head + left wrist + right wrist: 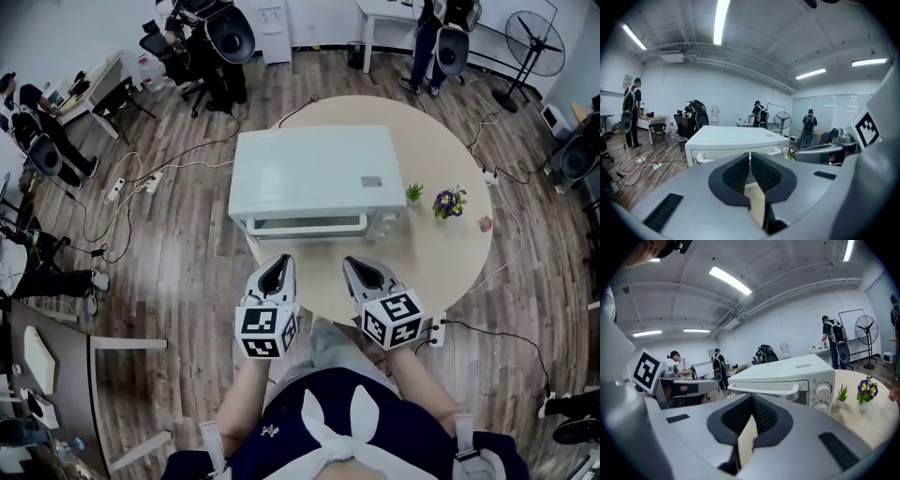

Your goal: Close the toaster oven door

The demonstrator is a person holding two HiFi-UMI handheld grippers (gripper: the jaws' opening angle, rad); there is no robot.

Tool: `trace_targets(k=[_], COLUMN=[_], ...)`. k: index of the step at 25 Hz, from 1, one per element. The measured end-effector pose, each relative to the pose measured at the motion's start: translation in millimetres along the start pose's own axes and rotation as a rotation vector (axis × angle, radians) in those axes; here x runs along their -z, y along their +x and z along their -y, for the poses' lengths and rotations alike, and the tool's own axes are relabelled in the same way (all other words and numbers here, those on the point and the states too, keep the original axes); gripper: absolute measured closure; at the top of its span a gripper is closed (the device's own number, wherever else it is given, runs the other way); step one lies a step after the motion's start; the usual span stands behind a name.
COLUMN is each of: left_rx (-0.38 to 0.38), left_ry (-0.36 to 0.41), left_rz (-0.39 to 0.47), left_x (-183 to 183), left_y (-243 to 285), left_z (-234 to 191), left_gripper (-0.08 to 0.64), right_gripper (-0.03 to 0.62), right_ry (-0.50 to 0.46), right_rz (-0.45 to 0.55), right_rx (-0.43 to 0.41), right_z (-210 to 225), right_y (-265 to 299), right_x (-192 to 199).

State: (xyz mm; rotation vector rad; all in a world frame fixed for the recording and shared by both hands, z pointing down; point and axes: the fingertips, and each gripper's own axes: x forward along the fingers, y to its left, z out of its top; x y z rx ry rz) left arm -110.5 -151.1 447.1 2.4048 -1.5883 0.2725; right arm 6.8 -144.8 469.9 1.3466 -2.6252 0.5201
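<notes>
A white toaster oven (314, 178) stands on the round beige table (450, 267). Its door (300, 225) is upright against the front, with the handle (764, 390) along its top edge. My left gripper (278, 267) and right gripper (359, 270) hover side by side at the table's near edge, a short way in front of the door and touching nothing. Both are shut, with nothing between the jaws. In the left gripper view the oven (731, 140) lies straight ahead beyond the closed left gripper (750, 161). In the right gripper view the oven (787, 376) sits ahead beyond the closed right gripper (751, 416), its knobs (820, 391) at its right.
To the right of the oven stand a small green plant (413, 193), a pot of purple flowers (449, 202) and a small pink object (485, 223). Cables (122, 187) cross the wooden floor. People, chairs and desks stand around the room, and a fan (535, 42) at the far right.
</notes>
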Motion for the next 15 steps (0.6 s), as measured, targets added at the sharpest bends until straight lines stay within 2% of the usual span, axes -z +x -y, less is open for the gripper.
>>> trace_targets(k=[15], left_rx=[0.022], left_ry=[-0.008], left_rz=[-0.009], left_x=[5.5], left_y=[-2.7], left_z=[8.6], left_gripper=[0.529], right_gripper=[0.589], right_ry=[-0.018], right_rz=[-0.013], right_rx=[0.015], right_z=[0.0], right_y=[-8.9], right_x=[4.0])
